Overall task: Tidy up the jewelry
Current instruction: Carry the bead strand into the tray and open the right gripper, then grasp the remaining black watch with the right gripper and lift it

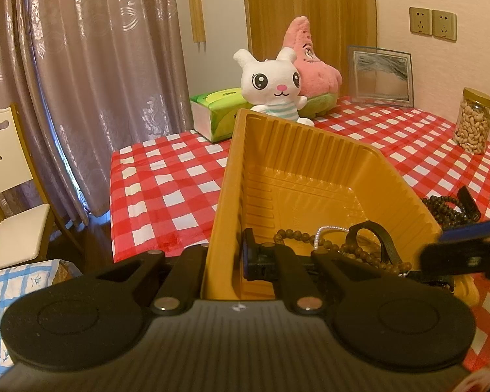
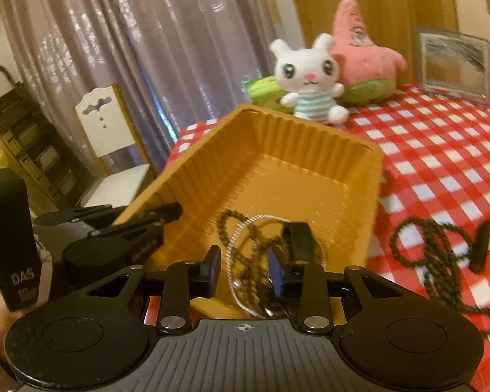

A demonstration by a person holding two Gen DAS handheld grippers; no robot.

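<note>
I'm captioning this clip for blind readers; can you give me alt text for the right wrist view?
The right gripper hangs open over beads and a silver chain in a gold plastic tray. The left gripper clamps the tray's wall; a dark bead strand lies on the checked tablecloth.

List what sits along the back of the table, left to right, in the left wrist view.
Green tissue box → white bunny plush → pink star plush → framed picture → jar of cashews.
</note>
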